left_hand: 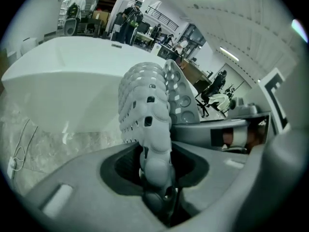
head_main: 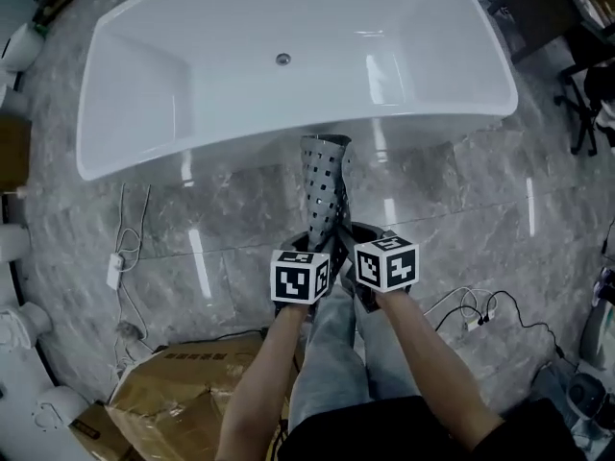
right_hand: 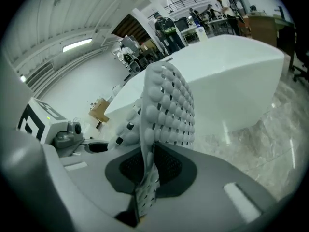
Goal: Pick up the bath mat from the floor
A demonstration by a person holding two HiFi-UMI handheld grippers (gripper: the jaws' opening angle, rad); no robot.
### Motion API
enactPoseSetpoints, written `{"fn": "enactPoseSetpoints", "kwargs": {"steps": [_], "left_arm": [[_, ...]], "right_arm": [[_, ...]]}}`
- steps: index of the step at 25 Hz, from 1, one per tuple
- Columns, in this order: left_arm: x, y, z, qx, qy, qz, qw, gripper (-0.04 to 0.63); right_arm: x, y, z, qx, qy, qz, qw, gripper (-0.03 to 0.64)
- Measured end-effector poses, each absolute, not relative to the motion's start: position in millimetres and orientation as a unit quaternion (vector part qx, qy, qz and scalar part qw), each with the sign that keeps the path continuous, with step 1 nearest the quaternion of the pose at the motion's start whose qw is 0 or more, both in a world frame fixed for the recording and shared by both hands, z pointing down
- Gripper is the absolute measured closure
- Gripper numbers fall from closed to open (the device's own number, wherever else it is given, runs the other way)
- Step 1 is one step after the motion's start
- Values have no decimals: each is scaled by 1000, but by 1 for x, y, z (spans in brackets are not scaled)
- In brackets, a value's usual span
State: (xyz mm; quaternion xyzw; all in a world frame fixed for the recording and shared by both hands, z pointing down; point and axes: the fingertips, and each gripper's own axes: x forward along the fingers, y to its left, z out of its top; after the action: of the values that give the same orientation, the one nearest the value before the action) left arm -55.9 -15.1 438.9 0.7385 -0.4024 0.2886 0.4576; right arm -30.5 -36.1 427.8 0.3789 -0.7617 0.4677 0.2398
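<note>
The grey bath mat (head_main: pixel 324 185), bumpy and full of small holes, is folded double and stands up off the floor in front of the bathtub. Both grippers hold its lower edge side by side. My left gripper (head_main: pixel 319 245) is shut on the thick folded part, and in the left gripper view the mat (left_hand: pixel 147 105) rises straight out of the left gripper (left_hand: pixel 157 170). My right gripper (head_main: pixel 352 241) is shut on a thin edge of it. There the mat (right_hand: pixel 169 105) curls up and over from the right gripper (right_hand: pixel 147 173).
A white bathtub (head_main: pixel 288 56) fills the far side, on a glossy marble floor (head_main: pixel 461 190). A cardboard box (head_main: pixel 183 392) lies near my left leg. Loose cables (head_main: pixel 125 257) run at the left and more cables (head_main: pixel 471 310) at the right. An office chair (head_main: pixel 586 104) stands far right.
</note>
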Motion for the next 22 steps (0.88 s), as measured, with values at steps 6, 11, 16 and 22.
{"fn": "enactPoseSetpoints", "kwargs": {"steps": [6,11,16,22], "left_arm": [[-46,-12,341,758,-416,254,432,460],[-52,-21,276,779,-432,224,394,468],[-64,-43,201,799,-460,189,337,474],[-75,-66,122,819,-485,167,259,479]], "right_arm": [[-29,-38,324,392,-791,395,254,592],[-34,-44,257,393,-822,341,233,593],[-35,-60,189,399,-845,296,199,595],[-40,-85,108,426,-865,220,151,595]]}}
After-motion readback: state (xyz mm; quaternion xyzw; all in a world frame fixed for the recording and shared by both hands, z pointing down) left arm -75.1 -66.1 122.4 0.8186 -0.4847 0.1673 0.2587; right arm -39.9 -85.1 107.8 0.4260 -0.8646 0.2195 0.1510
